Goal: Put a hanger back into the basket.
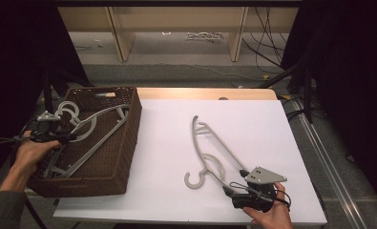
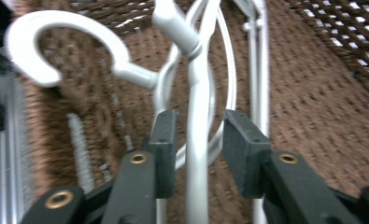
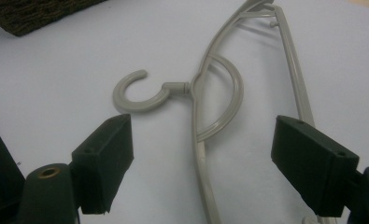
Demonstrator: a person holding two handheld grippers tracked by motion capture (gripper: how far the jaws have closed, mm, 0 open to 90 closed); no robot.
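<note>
A brown wicker basket [image 1: 127, 143] at the table's left holds several grey plastic hangers [image 1: 98, 125]. My left gripper [image 1: 64, 137] reaches into it. In the left gripper view its jaws [image 2: 198, 123] stand a little apart around one hanger's arm [image 2: 198, 70], with a gap on each side, so it is open. Another hanger's hook [image 2: 37, 42] curls at the upper left. One grey hanger [image 1: 210, 143] lies flat on the white board. My right gripper [image 1: 235, 182] sits at its near end, wide open [image 3: 203, 123], with the hanger's neck [image 3: 175, 87] between and beyond the jaws.
The white board [image 1: 257, 119] covers the table right of the basket. The basket's weave [image 2: 313, 93] lies under the left jaws, and its corner [image 3: 32, 14] shows far off in the right gripper view. Shelving [image 1: 176, 28] and floor cables [image 1: 267, 52] lie beyond the table.
</note>
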